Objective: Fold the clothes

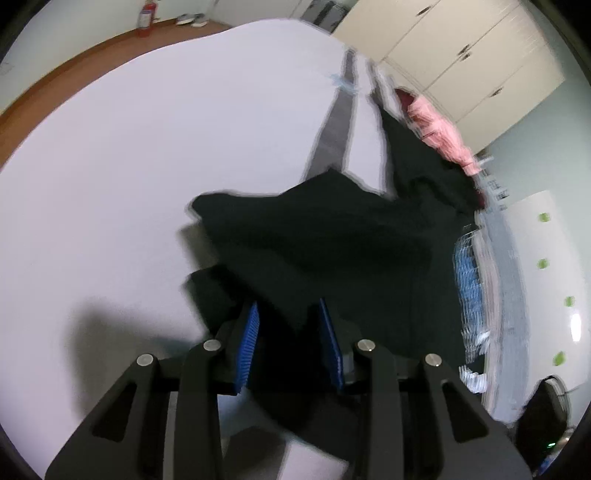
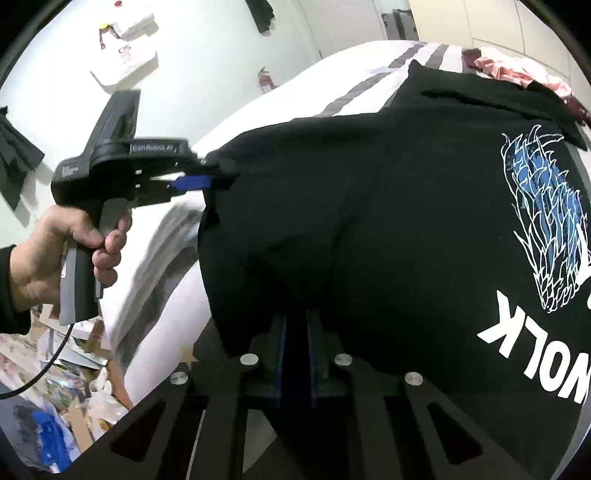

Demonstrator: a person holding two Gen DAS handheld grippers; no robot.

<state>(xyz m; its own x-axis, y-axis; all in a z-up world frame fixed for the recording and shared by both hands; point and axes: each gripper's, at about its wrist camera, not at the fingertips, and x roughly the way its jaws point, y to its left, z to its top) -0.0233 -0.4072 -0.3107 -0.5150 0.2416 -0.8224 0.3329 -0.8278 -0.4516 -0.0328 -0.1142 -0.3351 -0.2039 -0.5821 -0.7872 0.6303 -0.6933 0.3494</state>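
A black T-shirt with a blue-and-white print and white letters hangs over the white bed, lifted at one edge. My left gripper has black cloth between its blue pads. In the right wrist view the left gripper is pinching the shirt's edge. My right gripper is shut on the shirt's lower edge, its blue pads nearly together under the cloth.
The bed cover has grey stripes. A pink garment lies at the bed's far side near white wardrobes. A red fire extinguisher stands by the wall. Clutter lies on the floor beside the bed.
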